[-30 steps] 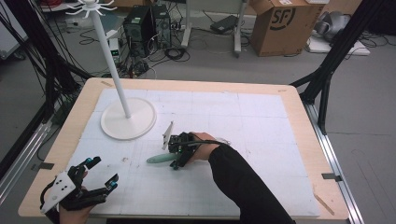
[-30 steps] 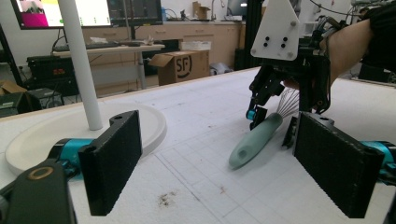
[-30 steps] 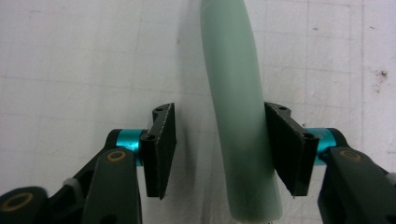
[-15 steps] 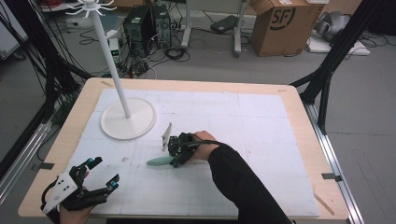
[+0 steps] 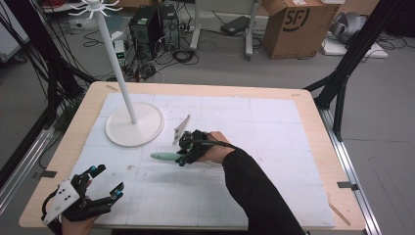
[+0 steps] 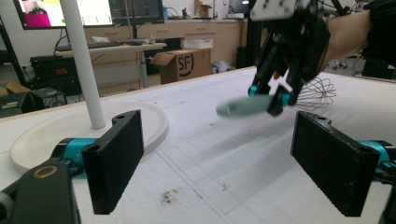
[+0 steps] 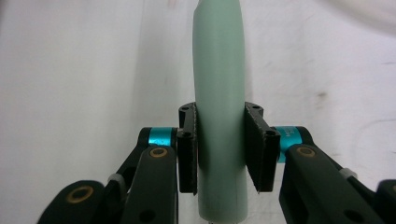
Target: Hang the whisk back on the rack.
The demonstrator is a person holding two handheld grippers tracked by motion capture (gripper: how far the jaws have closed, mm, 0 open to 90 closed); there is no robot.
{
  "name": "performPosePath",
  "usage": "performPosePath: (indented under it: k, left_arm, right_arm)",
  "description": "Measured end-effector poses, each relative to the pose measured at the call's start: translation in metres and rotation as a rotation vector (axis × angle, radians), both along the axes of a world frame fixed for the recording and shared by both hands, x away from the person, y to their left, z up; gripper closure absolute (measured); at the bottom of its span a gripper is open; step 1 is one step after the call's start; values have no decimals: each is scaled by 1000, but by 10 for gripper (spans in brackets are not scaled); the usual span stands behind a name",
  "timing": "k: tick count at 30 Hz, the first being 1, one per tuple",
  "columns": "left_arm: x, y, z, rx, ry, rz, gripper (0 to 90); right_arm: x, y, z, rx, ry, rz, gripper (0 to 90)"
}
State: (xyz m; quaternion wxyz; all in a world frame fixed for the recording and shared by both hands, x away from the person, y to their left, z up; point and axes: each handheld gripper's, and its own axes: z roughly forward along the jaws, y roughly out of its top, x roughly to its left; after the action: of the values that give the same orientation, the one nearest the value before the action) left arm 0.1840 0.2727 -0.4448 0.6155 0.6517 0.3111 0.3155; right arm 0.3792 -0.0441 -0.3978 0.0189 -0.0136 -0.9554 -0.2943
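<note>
A whisk with a pale green handle (image 5: 163,156) is clamped in my right gripper (image 5: 183,157), which is shut on the handle near the middle of the white mat. In the right gripper view the handle (image 7: 219,84) runs straight up between the two pads. From the left gripper view the handle (image 6: 240,106) looks blurred and hangs above the mat, with the wire loops (image 6: 320,91) behind the right gripper (image 6: 276,100). My left gripper (image 5: 108,179) stands open and holds nothing at the table's near left corner, its pads (image 6: 116,158) wide apart.
A white stand with a round base (image 5: 147,132) and a tall pole (image 5: 115,54) topped by hooks occupies the mat's far left. A cardboard box (image 5: 293,24) and computer towers (image 5: 156,22) sit on the floor beyond the table. Black frame legs (image 5: 342,78) rise at the right.
My right gripper has shifted slightly away from me with the whisk in it. The left gripper has stayed where it was, still open.
</note>
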Motion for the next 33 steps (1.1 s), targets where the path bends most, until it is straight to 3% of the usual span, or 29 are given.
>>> performPosePath:
  k: [1, 3, 11, 17, 21, 27, 28, 33]
  left_arm:
    - [0, 0, 0, 0, -1, -1, 178]
    - [0, 0, 0, 1, -1, -1, 178]
    - [1, -1, 0, 2, 0, -2, 182]
    - [1, 0, 0, 3, 1, -2, 181]
    - [1, 0, -1, 0, 5, -1, 181]
    - [0, 0, 0, -9, 0, -2, 181]
    - [0, 1, 0, -4, -1, -3, 181]
    - [0, 1, 0, -13, -3, -2, 181]
  right_arm:
    - [4, -6, 8, 58, 25, -36, 695]
    - [7, -12, 15, 96, 32, -56, 695]
    - [9, -19, 31, 220, 36, -86, 694]
    - [12, -20, 45, 310, 65, -106, 694]
    - [16, -10, 68, 344, 43, -98, 694]
    - [22, 7, 111, 463, 35, -72, 694]
    - [23, 7, 115, 503, 45, -75, 694]
    - [27, 14, 132, 582, 67, -65, 694]
